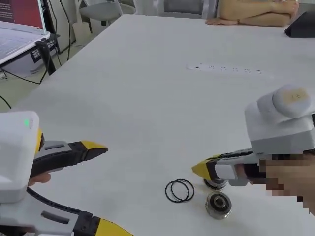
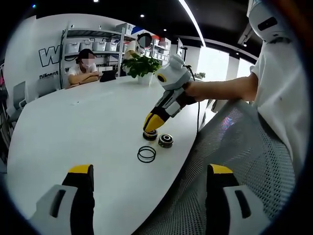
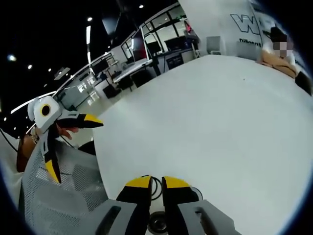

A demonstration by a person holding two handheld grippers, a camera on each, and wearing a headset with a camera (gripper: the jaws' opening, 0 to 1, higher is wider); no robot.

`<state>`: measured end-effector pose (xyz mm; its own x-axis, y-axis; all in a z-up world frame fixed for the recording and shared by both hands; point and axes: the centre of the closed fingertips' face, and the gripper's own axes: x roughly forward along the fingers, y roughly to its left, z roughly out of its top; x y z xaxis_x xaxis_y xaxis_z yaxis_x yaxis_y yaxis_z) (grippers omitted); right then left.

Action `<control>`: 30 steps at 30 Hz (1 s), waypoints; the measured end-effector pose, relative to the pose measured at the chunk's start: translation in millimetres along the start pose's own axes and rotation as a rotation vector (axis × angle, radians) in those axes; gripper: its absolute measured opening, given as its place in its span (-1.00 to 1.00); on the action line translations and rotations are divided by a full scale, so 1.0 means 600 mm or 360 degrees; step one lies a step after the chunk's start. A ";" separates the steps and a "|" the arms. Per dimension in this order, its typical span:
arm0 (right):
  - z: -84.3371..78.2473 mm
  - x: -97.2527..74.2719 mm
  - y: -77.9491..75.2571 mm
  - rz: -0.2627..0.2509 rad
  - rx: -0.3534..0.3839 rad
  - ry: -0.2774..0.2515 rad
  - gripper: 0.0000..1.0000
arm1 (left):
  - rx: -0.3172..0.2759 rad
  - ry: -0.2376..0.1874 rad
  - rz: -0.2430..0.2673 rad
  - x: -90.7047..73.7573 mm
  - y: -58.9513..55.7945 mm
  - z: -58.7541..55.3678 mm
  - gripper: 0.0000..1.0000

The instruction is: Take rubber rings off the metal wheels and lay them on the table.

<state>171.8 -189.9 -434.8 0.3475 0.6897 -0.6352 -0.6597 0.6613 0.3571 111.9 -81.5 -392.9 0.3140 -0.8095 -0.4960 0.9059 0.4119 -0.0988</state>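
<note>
Two loose black rubber rings (image 1: 179, 190) lie overlapping on the white table (image 1: 147, 98). A metal wheel (image 1: 218, 203) rests just right of them, and a second wheel (image 1: 215, 184) sits under my right gripper (image 1: 198, 169), whose yellow tips are pressed together above it. In the right gripper view the jaws of the right gripper (image 3: 157, 180) stand nearly touching, with that wheel (image 3: 159, 223) low between them. My left gripper (image 1: 106, 189) hovers wide open to the left of the rings, holding nothing. The left gripper view shows the rings (image 2: 146, 153), both wheels (image 2: 165, 140) and the right gripper (image 2: 148, 128).
A white power strip (image 1: 224, 69) lies mid-table. A person rests folded arms (image 1: 251, 14) on the far edge beside a dark object (image 1: 300, 24). A grey mesh chair (image 2: 234, 142) stands by the near table edge. A potted plant (image 2: 139, 66) stands far off.
</note>
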 end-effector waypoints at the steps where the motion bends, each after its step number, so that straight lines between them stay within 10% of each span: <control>1: 0.003 -0.002 -0.001 0.0001 0.0001 -0.0013 -0.90 | 0.0000 0.0001 -0.0001 0.000 0.000 0.000 0.89; 21: 0.048 -0.061 -0.048 -0.0106 0.0150 -0.0289 -0.88 | 0.0040 -0.0025 -0.0013 -0.004 0.000 0.010 0.89; 30: 0.037 -0.073 -0.082 -0.0203 0.0157 -0.0296 -0.88 | 0.0170 -0.0088 -0.0056 -0.003 0.004 0.074 0.89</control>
<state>203.7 -245.9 -409.7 0.5466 0.6353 -0.5455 -0.5376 0.7657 0.3531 126.1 -97.6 -354.3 0.2943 -0.8458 -0.4450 0.9407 0.3385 -0.0212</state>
